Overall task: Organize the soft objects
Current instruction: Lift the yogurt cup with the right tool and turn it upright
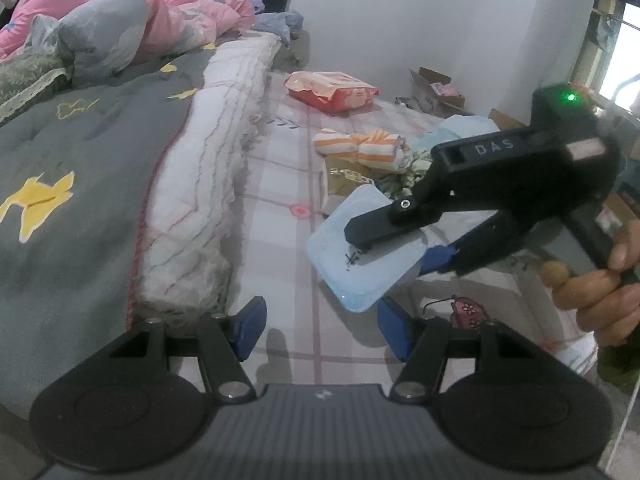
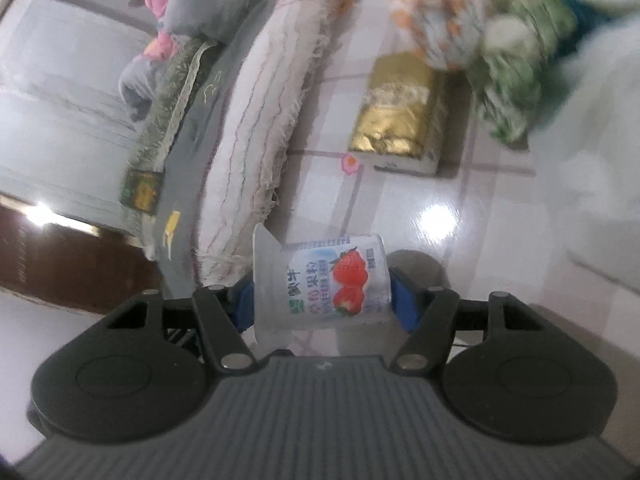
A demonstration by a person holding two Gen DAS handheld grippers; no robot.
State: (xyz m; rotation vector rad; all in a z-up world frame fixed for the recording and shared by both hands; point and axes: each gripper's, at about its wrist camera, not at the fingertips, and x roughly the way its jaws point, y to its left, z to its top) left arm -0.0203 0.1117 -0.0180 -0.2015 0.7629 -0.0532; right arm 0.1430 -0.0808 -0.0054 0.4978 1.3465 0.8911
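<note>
Blue pads, left view: the left gripper (image 1: 324, 330) hangs low over the checked sheet (image 1: 288, 152), its jaws standing apart with nothing between them.
Right gripper, left view: the right gripper (image 1: 394, 252) reaches in from the right, held by a hand (image 1: 604, 292); a pale blue-white yogurt cup (image 1: 360, 256) sits between its fingers, seen here from its flat end.
Bedding, left view: a grey quilt (image 1: 80, 184) with yellow shapes covers the left side, edged by a frayed white folded blanket (image 1: 204, 168); pink bedding (image 1: 120, 4) is heaped at the far end.
Soft things, left view: an orange-striped rolled cloth (image 1: 360, 146) lies on the sheet, just beside a green-patterned cloth (image 1: 412, 172); a red-orange packet (image 1: 332, 90) lies farther off, near the wall.
Right view, cup: the yogurt cup (image 2: 320, 284), printed with strawberries, lies on its side between the right gripper (image 2: 322, 304) pads, which are clamped on it at its two ends.
Right view, surroundings: a gold foil pack (image 2: 398, 116) rests on the sheet beyond the cup; the striped cloth (image 2: 444, 20) and green cloth (image 2: 516, 64) are blurred behind it, so whether they touch the pack is hard to tell.
Right view, blanket: the white blanket (image 2: 256, 120) runs up the left, its end just beside the cup.
</note>
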